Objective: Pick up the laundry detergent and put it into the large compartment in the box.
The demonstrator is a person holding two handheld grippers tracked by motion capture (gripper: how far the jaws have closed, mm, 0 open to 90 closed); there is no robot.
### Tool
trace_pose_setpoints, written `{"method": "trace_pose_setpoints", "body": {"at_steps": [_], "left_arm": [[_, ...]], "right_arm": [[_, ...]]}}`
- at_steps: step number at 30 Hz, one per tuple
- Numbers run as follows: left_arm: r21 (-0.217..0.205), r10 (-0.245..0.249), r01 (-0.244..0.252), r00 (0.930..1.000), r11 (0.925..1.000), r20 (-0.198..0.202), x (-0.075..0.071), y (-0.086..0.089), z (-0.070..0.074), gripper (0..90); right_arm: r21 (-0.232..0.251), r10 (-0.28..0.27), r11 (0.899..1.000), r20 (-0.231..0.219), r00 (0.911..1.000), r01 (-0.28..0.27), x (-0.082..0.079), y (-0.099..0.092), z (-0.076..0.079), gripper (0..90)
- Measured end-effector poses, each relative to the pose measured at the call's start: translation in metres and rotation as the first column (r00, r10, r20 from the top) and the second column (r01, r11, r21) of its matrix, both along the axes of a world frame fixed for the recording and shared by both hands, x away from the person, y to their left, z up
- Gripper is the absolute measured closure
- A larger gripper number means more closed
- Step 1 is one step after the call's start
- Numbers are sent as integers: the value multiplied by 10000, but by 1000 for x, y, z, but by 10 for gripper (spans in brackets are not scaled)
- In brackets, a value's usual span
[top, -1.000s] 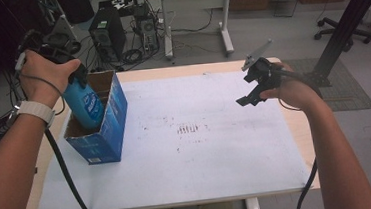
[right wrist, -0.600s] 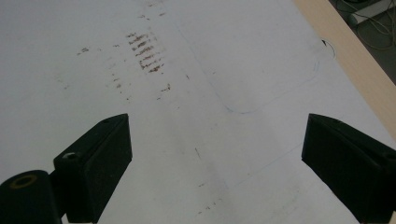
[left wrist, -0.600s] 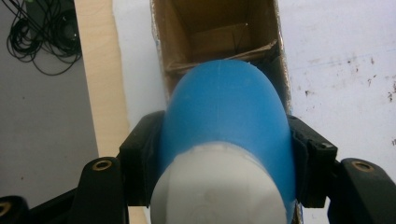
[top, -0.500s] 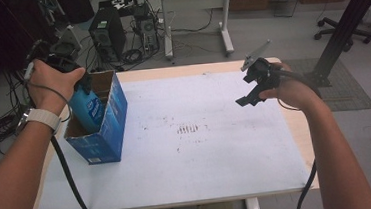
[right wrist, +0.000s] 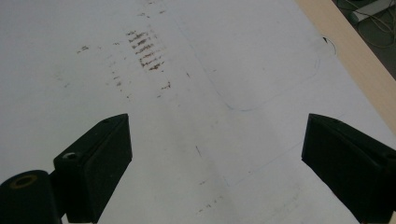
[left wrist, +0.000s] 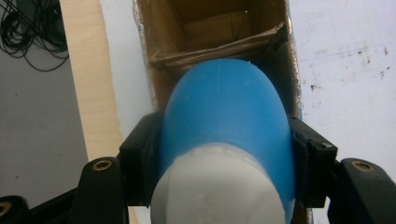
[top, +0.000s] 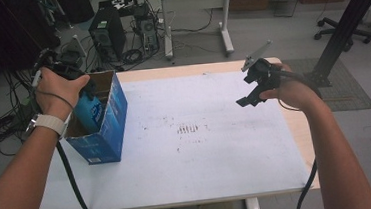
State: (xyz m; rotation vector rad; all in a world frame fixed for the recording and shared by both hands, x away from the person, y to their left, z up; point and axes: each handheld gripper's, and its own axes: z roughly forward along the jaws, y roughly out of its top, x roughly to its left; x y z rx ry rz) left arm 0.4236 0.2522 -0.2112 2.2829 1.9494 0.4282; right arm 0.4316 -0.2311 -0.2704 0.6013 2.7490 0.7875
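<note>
Two hand-held grippers were up: the left hand-held gripper [top: 79,88] was clamped on a blue bottle [left wrist: 224,126], long axis pointing down into the blue cardboard box [top: 108,135] at the bench's [top: 204,173] left edge; the right hand-held gripper [right wrist: 219,168] hovered wide open, empty, well apart.

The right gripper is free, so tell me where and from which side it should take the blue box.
Grip the blue box by its top rim, coming from above on the long wall facing table centre. The top is open, so one jaw can slip inside. The left gripper holds a bottle there.
</note>
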Motion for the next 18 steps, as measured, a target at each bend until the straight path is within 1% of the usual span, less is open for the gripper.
{"method": "trace_pose_setpoints", "body": {"at_steps": [4, 5, 6, 13, 15, 18], "left_arm": [[-2, -4, 4, 10000, 10000, -64, 1, 0, -7, 379], [-2, -4, 4, 10000, 10000, -64, 1, 0, -7, 379], [-16, 0, 0, 9999, 10000, -114, 1, 0, -11, 379], [-8, -77, 76, 9997, 10000, -236, 2, -1, -19, 379], [-7, -87, 87, 9995, 10000, -298, 2, -2, -25, 379], [11, -114, 114, 9992, 9999, -373, 2, -2, -29, 379]], "right_arm": [[-9, -27, 10000, -36, 10000, 27, 0, -1, -1, 86], [-19, -34, 10000, -44, 10000, 34, 0, -1, -1, 86], [-21, -24, 10000, -35, 10000, 24, 0, 0, -1, 86], [-23, -7, 10000, -61, 10000, 7, 1, 0, -2, 86], [-32, -8, 10000, -64, 10000, 8, 1, 0, -2, 86], [-17, -23, 10000, -75, 10000, 23, 1, 0, -2, 86]]}}
